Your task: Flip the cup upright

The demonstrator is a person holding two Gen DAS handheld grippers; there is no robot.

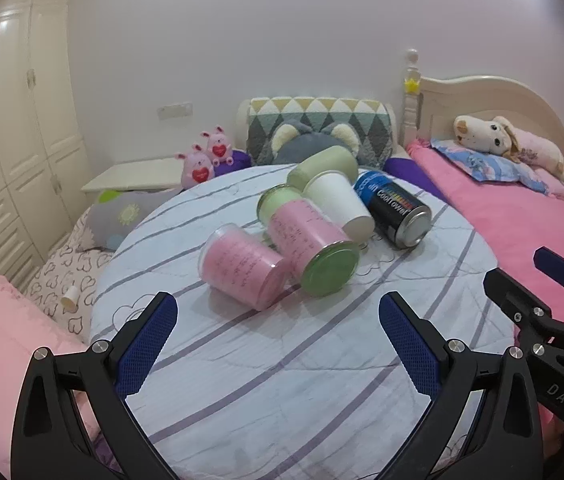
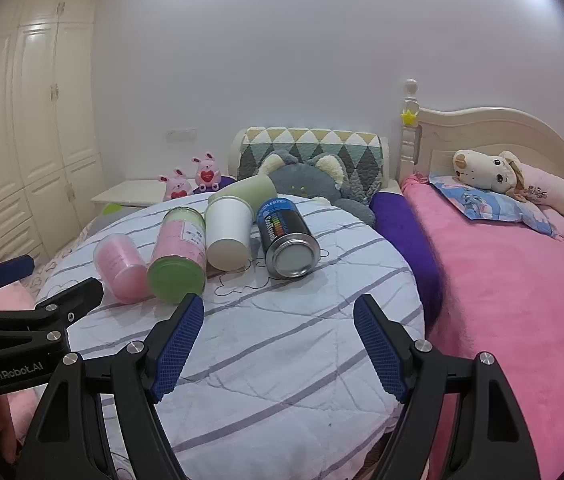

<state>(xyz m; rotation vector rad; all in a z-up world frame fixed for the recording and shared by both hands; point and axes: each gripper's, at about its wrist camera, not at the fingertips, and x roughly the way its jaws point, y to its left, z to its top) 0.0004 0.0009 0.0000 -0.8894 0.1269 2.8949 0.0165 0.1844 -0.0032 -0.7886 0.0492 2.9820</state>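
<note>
The white paper cup [image 1: 340, 202] lies on its side near the far edge of the round striped table [image 1: 282, 360], touching the pink jar with the green lid [image 1: 314, 248] and just beside the black can [image 1: 396, 210]. The left gripper [image 1: 277, 344] hangs near, fingers spread wide, holding nothing.

From the right wrist, the cup [image 2: 227, 232] lies between jar [image 2: 179, 256] and can [image 2: 288, 240]. The right gripper [image 2: 279, 344] is spread and empty too. I think no grab has begun; next, reach in and pinch the cup.

The black and blue can [image 1: 396, 210] lying on its side carries "CoolTowel". The left gripper [image 2: 9, 344] body bears "GenRobot.AI"; the right gripper [image 1: 554, 320] body shows "DAS".
</note>
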